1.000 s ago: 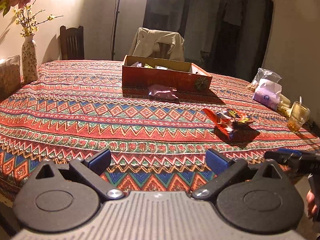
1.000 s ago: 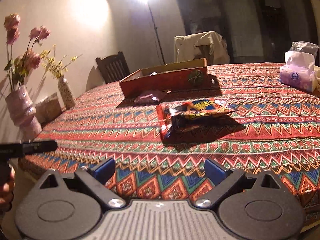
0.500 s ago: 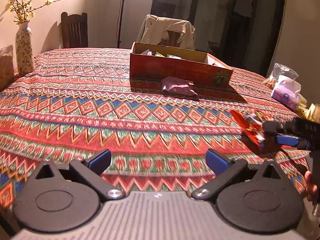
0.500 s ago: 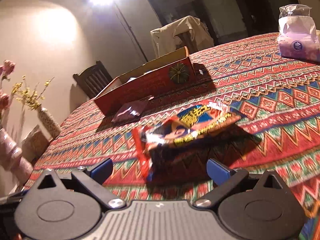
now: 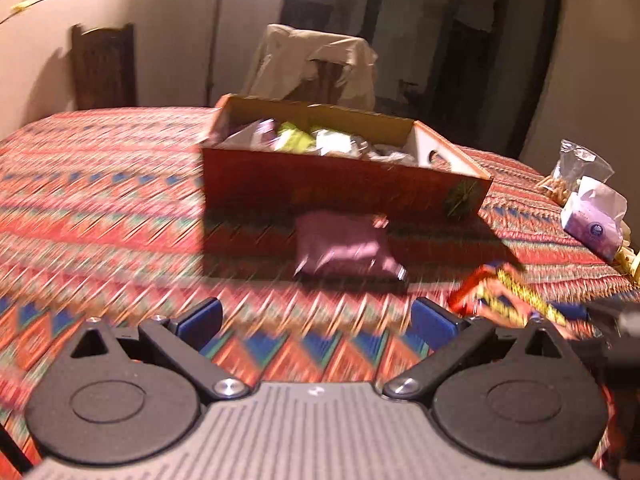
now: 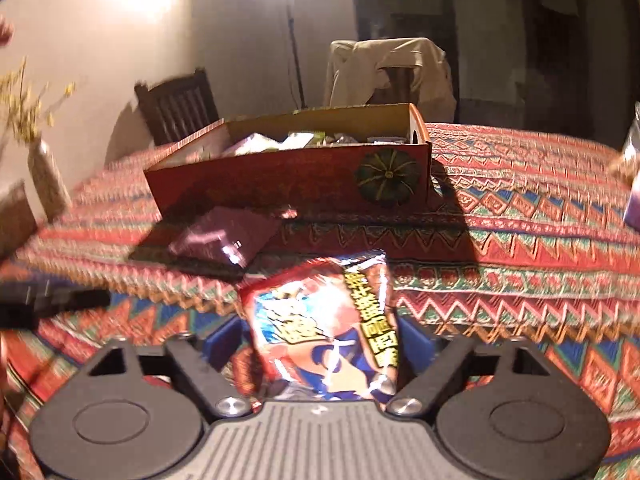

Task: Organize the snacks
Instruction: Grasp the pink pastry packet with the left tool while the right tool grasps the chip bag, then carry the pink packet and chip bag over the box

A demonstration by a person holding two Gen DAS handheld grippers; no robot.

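Observation:
A red cardboard box (image 5: 344, 188) with several snack packets inside stands mid-table; it also shows in the right wrist view (image 6: 288, 184). A purple snack packet (image 5: 344, 250) lies just in front of it, and shows in the right wrist view (image 6: 224, 238) too. My left gripper (image 5: 316, 318) is open and empty, a short way before the purple packet. My right gripper (image 6: 320, 340) has its jaws around a red and blue snack bag (image 6: 324, 328), which stands up between the fingers. That bag shows at the right of the left wrist view (image 5: 500, 300).
The table wears a red patterned cloth (image 5: 100, 200). A purple tissue pack (image 5: 592, 224) and a clear bag (image 5: 576, 168) lie at the right. A vase (image 6: 46, 184) stands at the left. Chairs (image 6: 176, 108) stand behind the table.
Both grippers moved forward toward the box. The red and blue bag, lying on the table before, now stands between the right gripper's jaws. The left gripper came close to the purple packet.

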